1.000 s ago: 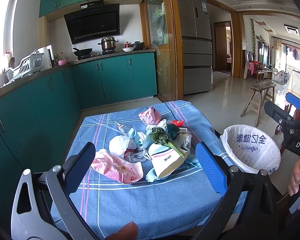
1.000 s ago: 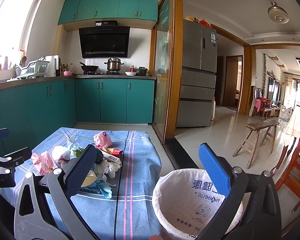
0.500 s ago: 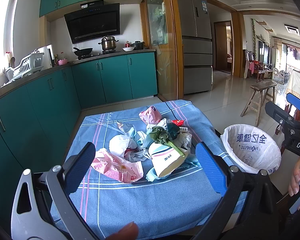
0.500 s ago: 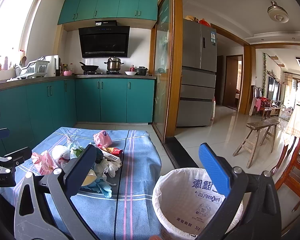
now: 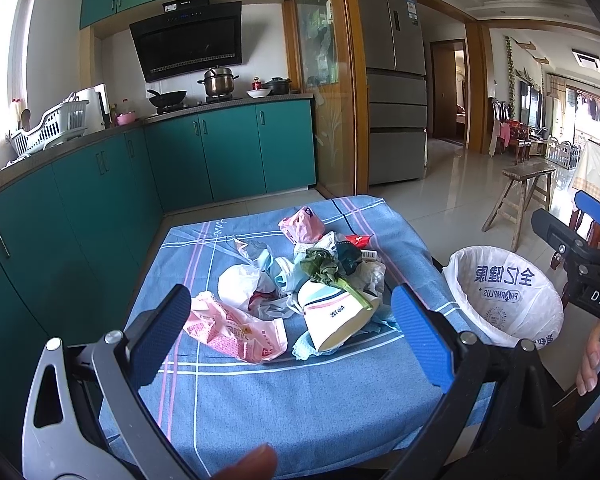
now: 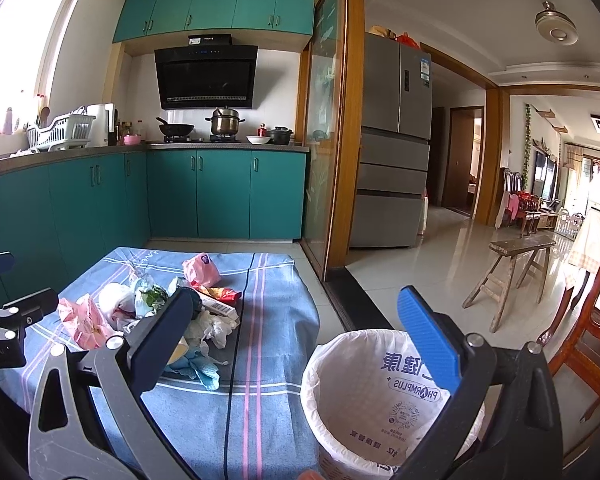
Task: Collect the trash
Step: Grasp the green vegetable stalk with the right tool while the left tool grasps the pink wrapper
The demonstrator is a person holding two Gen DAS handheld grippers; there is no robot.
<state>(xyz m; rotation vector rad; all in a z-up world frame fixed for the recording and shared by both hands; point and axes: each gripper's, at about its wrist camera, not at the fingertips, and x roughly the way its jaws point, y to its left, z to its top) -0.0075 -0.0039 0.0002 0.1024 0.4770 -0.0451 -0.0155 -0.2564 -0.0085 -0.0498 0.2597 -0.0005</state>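
Note:
A heap of trash lies on a blue checked tablecloth (image 5: 260,392): a pink wrapper (image 5: 236,330), a white paper cup (image 5: 334,318) on its side, a green vegetable stalk (image 5: 328,270), a white bag (image 5: 240,286), a pink bag (image 5: 300,224) and tissues (image 6: 214,326). A bin with a white liner (image 5: 504,300) stands right of the table and shows in the right wrist view (image 6: 380,392). My left gripper (image 5: 290,334) is open and empty, in front of the heap. My right gripper (image 6: 296,334) is open and empty, above the bin's near side.
Teal kitchen cabinets (image 5: 228,152) run along the left and back. A fridge (image 6: 394,140) stands behind a glass partition. A wooden stool (image 6: 508,276) and a red wooden chair (image 6: 588,320) stand on the tiled floor at the right.

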